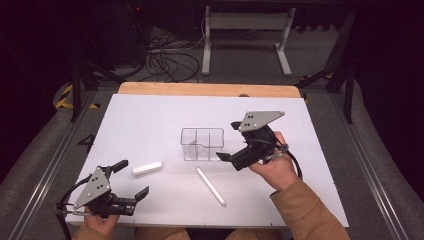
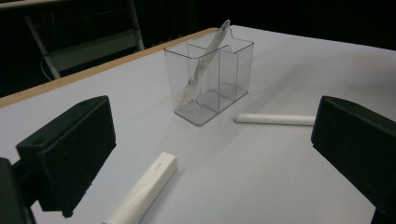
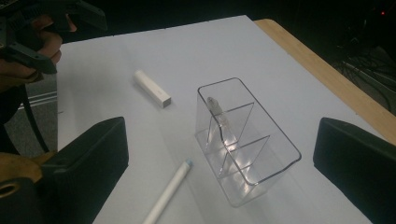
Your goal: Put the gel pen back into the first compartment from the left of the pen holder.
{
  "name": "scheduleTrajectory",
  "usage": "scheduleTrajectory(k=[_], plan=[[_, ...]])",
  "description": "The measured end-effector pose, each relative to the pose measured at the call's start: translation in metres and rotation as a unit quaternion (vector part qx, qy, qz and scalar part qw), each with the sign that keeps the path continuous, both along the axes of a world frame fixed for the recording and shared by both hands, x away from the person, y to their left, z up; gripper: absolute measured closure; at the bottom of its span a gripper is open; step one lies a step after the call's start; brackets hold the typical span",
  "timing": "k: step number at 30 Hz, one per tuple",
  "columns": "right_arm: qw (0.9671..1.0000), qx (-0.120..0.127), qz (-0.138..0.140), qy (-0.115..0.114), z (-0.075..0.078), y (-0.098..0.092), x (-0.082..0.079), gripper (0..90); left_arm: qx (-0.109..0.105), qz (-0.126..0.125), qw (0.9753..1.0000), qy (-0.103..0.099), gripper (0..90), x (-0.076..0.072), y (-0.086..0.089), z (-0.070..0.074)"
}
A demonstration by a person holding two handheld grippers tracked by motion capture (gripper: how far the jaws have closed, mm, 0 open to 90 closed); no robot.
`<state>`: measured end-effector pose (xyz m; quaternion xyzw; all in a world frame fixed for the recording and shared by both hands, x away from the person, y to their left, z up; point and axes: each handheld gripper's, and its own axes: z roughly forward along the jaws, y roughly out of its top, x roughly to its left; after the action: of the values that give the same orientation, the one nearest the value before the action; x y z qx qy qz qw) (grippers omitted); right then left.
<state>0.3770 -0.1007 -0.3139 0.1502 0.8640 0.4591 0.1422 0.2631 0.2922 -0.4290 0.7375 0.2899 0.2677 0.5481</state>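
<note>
1. Clear organizer (image 1: 202,144) sits mid-table on the white table (image 1: 150,120); three compartments, rigid see-through plastic, thin glossy walls. One clear slim utensil (image 2: 205,63) leans tilted in an end compartment, tip above the rim.
2. White pen (image 1: 210,186) lies flat in front of the organizer, apart from it; long thin cylinder, smooth matte, with a pale bluish tip (image 3: 187,163).
3. White block (image 1: 147,168) lies flat to the organizer's front left, near the left gripper; short squared bar, matte, looks like an eraser or cap, cannot tell which.
4. Left gripper (image 1: 131,179) hovers low at the near-left table edge, jaws wide apart, empty, aimed toward the block.
5. Right gripper (image 1: 229,141) hangs just beside the organizer's right end, jaws spread wide, empty.
6. Likely step: pick the loose items and drop them into the compartments. Doing it well: line the jaws across the short width of the block or pen, come down square, close near mid-length so it doesn't pivot.
7. The pen is round and may roll; the organizer is light, so enter from above and avoid knocking its walls.
</note>
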Motion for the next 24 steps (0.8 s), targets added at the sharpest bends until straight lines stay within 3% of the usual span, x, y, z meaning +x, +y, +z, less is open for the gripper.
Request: scheduleTrajectory(k=[5, 13, 24], plan=[[0.9998, 0.02, -0.003, 0.0, -0.006, -0.008, -0.005, 0.0, 0.002, 0.0, 1.0, -0.002, 0.6, 0.0, 0.0, 0.0], [0.9993, 0.032, -0.018, -0.006, -0.021, -0.017, -0.018, 0.0, 0.0, 0.001, 1.0, 0.0, 0.6, 0.0, 0.0, 0.0], [0.9988, 0.037, -0.027, 0.019, -0.04, -0.021, -0.023, 0.7, 0.002, 0.0, 1.0, 0.0, 0.6, 0.001, -0.001, 0.0]])
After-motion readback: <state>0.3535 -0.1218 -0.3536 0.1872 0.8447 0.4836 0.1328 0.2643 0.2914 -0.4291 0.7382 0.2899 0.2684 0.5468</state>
